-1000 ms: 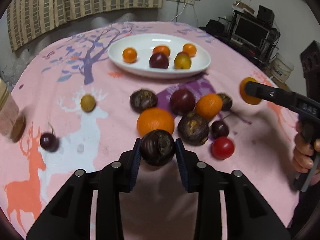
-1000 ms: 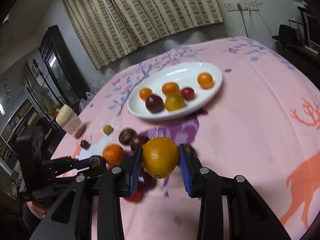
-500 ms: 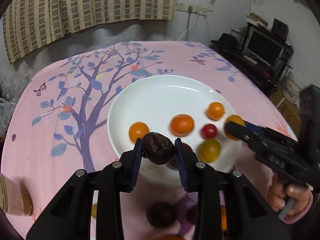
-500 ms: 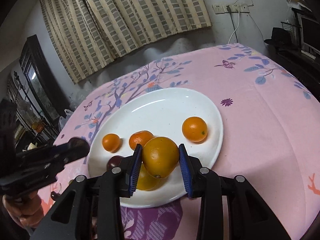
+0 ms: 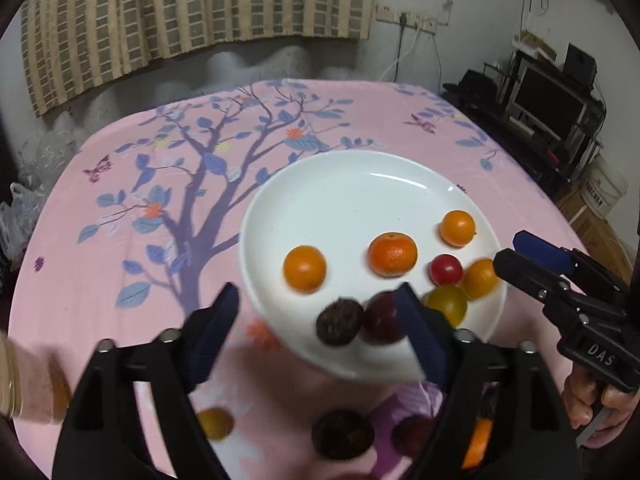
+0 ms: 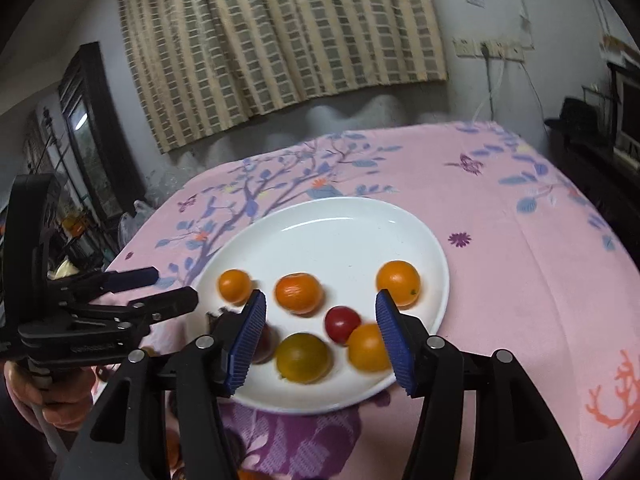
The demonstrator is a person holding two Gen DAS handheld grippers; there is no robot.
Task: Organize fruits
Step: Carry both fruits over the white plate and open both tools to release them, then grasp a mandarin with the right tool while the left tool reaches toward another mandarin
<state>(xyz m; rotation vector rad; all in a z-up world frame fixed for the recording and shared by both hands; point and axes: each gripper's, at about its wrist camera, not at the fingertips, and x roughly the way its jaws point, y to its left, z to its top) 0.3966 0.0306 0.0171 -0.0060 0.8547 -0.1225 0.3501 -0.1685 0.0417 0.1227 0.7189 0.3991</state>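
A white oval plate (image 5: 352,200) (image 6: 340,236) on the pink tablecloth holds several fruits. The wrinkled dark fruit (image 5: 339,322) lies on its near edge beside a dark plum (image 5: 382,316). My left gripper (image 5: 320,332) is open and empty above that edge. My right gripper (image 6: 320,338) is open and empty over the plate's near right side. The orange fruit (image 6: 366,347) (image 5: 480,278) lies on the plate by its right finger, next to a yellow-green fruit (image 6: 303,357) and a red tomato (image 6: 341,322). Three small oranges lie farther back.
More fruit lies on the cloth nearer me: a wrinkled dark fruit (image 5: 342,434), a small yellow fruit (image 5: 214,423), an orange (image 5: 476,442). A jar (image 5: 24,384) stands at the left edge. A TV stand (image 5: 548,120) is off the table's right.
Both grippers opened over the plate. The left let go of the wrinkled dark fruit and the right let go of the orange fruit; both fruits now lie on the plate.
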